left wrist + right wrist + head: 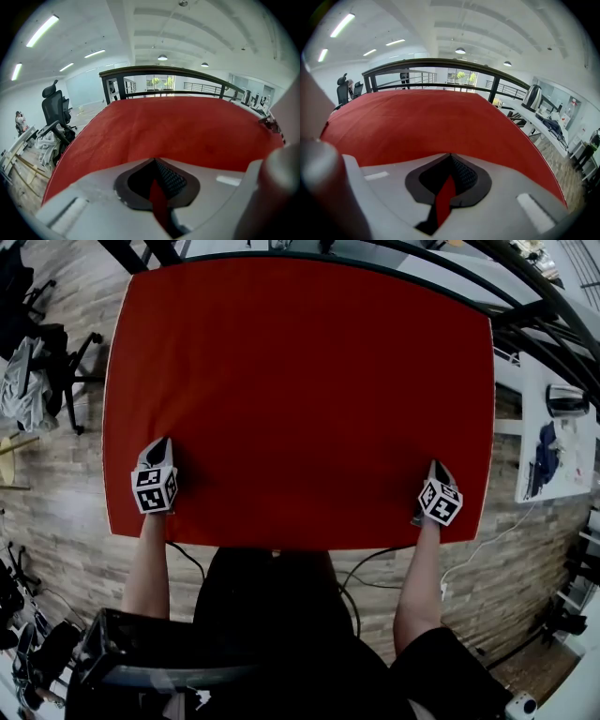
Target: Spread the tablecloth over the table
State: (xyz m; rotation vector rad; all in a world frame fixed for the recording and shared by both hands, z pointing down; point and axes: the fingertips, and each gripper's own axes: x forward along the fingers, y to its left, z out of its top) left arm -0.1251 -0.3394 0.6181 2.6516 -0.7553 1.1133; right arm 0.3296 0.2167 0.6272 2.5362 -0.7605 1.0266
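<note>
Tablecloth (300, 381) lies flat, red, above wood-plank floor (66, 512) beside railing (440, 62).

There is one red tablecloth (300, 381). There are two grippers, a left gripper (160, 444) and a right gripper (437, 468). Each carries one marker cube, making two: the left cube (155, 490) and the right cube (441, 502). Two forearms show, the left forearm (148, 563) and the right forearm (419, 577). Beyond these are one kettle (533, 97), one railing (440, 62) and two round ceiling lamps, the nearer lamp (460, 50) and the farther lamp (507, 63).
</note>
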